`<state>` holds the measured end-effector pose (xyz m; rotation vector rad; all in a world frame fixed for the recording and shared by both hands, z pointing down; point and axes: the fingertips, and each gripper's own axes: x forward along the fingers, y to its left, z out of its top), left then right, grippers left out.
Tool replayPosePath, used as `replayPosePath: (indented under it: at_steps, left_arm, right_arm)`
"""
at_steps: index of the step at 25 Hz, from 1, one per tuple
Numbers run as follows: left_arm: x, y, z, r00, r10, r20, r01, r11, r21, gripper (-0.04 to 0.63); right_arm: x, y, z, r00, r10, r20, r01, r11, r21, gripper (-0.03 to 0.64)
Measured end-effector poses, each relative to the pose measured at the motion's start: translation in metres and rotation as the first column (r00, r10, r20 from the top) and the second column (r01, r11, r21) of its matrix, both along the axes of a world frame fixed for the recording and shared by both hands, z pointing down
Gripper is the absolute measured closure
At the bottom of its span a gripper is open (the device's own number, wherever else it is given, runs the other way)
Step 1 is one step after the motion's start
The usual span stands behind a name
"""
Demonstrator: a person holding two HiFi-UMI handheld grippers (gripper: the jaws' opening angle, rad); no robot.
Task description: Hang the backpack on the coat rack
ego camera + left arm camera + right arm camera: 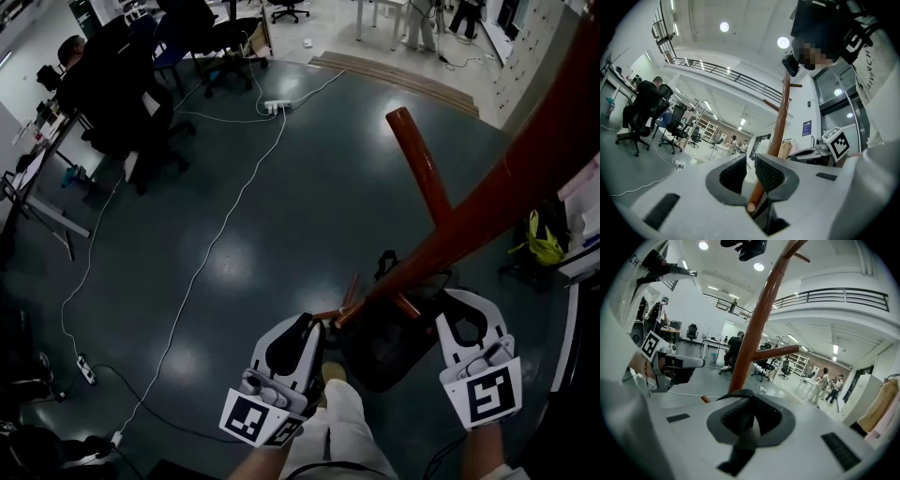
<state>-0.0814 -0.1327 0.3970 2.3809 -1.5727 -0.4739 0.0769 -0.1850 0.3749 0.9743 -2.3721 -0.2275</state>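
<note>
Right gripper view showed the right gripper (pixel 748 399) clenched on a black strap (pixel 743 444) of the backpack. The strap arched over the pad tips, ran down between the pads and came out toward the camera. Behind the jaws rose the red-brown pole of the coat rack (pixel 754 319), with a side peg (pixel 780 351) reaching right.

Left gripper view showed the left gripper (pixel 749 161) with its pads a narrow slit apart. A rounded wooden end (pixel 751 206) showed in that slit, and something dark sat low in it. Whether the pads pinched that dark thing could not be told.

From the head view, the backpack (pixel 389 342) was a black mass under the slanting pole, between the two grippers. The left jaws stood at its left edge and the right jaws at its upper right edge.

Each gripper's cube turned one black-and-white square marker (pixel 251 417) to the head camera, a block pattern rather than letters. Dark capitals crossed the person's white top (pixel 874 65), only partly legible, with "CH" clear. A blue notice (pixel 806 127) on the far wall was too small to read.

Counted: one backpack, one coat rack and two grippers. The head view also showed two white power strips (pixel 275 106) on the floor and one seated person (pixel 75 56) at a desk.
</note>
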Motion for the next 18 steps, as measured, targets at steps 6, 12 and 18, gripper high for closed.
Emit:
replayPosePath:
  at_steps: [6,12,18]
  left_arm:
    - [0.005,0.0,-0.004,1.0,0.009,0.011,-0.009,1.0,0.021,0.534]
    - [0.026,0.0,-0.014,0.998,0.059,0.002,-0.059,0.998,0.029,0.534]
    - [0.046,-0.013,-0.021,0.997,0.071,0.034,-0.072,0.997,0.025,0.534]
  right_arm:
    - [-0.003,-0.001,0.002,1.0,-0.022,-0.022,0.021,1.0,-0.009,0.592]
    - [-0.006,0.002,0.003,0.998,-0.001,-0.067,0.0,1.0,-0.012,0.591]
    - [0.002,-0.002,0.005,0.995,0.037,-0.088,-0.039,0.999,-0.014,0.592]
